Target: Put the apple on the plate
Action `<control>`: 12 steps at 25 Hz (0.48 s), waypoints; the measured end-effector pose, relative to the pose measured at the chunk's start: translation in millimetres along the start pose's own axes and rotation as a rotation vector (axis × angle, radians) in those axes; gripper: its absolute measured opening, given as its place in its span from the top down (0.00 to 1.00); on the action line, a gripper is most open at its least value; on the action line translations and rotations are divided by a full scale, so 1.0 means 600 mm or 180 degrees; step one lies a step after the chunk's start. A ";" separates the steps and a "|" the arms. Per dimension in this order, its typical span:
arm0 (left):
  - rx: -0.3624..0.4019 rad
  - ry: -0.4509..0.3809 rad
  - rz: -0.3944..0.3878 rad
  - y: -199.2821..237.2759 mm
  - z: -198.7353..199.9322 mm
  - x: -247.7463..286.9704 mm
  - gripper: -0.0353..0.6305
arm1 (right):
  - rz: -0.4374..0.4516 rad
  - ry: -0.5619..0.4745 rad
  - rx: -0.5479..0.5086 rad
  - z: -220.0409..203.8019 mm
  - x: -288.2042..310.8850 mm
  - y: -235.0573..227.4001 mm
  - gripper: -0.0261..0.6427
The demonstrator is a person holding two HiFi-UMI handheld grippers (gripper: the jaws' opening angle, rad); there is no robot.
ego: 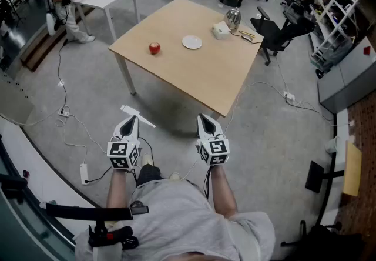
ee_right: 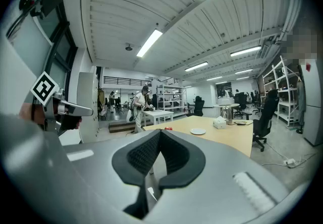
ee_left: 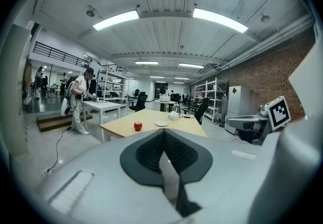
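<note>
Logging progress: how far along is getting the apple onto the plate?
Nothing done yet: the apple sits on the table, apart from the empty plate. Nothing in hand: left claw and right claw are shut, empty, short of the table. Remaining: approach, grasp, place.

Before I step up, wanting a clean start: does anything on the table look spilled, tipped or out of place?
Nothing stands out. The apple rests on the table, apart from the empty plate; nothing looks spilled or tipped.

no readable text, labels or numbers in view
</note>
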State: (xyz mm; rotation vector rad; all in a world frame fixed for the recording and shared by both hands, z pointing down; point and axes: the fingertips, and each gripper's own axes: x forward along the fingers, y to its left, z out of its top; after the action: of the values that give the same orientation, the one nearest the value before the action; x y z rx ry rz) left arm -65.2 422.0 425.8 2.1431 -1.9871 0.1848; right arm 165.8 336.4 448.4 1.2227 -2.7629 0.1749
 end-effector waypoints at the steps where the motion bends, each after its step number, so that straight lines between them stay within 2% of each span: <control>1: 0.0003 0.0004 -0.0001 -0.001 0.001 0.000 0.92 | 0.0001 0.0000 0.0006 0.001 0.000 0.000 0.95; 8: 0.0003 0.0003 -0.0001 -0.002 0.009 0.002 0.92 | 0.0009 -0.0062 0.0031 0.014 -0.002 -0.002 0.95; 12: -0.0011 -0.0001 0.0003 -0.008 0.005 0.008 0.92 | 0.0005 -0.0038 -0.0097 0.011 -0.002 -0.007 0.95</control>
State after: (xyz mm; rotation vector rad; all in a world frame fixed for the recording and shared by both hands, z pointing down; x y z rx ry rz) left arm -60.1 417.0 423.4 2.1403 -1.9871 0.1809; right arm 169.4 333.5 441.8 1.2182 -2.7660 0.1257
